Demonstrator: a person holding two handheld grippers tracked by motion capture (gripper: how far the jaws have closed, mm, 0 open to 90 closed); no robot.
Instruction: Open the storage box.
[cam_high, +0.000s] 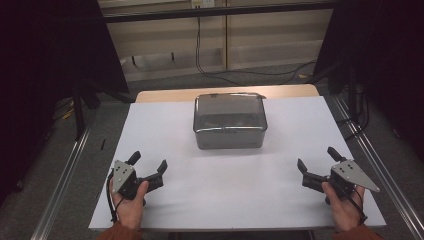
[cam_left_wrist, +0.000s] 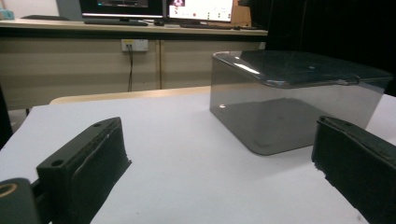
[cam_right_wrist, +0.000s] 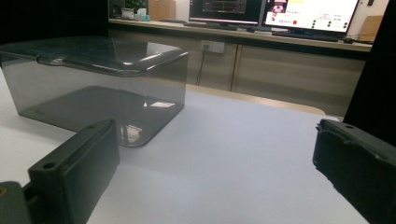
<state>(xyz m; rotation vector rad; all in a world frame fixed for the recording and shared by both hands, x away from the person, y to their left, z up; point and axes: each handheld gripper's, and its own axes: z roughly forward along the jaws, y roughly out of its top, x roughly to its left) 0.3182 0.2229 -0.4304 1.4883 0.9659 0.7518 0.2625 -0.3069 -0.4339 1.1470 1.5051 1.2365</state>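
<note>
Smoky clear lidded box (cam_high: 229, 121) sitting mid-table, toward far edge of white table (cam_high: 220, 200); lid on, contents dim, possibly brownish bits inside. Left gripper (cam_high: 149, 166) resting near-left of box, jaws gaping wide, holding nothing. Right gripper (cam_high: 317, 166) near-right of box, jaws wide, holding nothing. 2 monitors (cam_right_wrist: 275, 12) glowing behind box, writing unreadable.

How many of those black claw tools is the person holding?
2. The left gripper rests near the table's front left corner, the right gripper near the front right, both open, with the lidded grey box between and beyond them.
</note>
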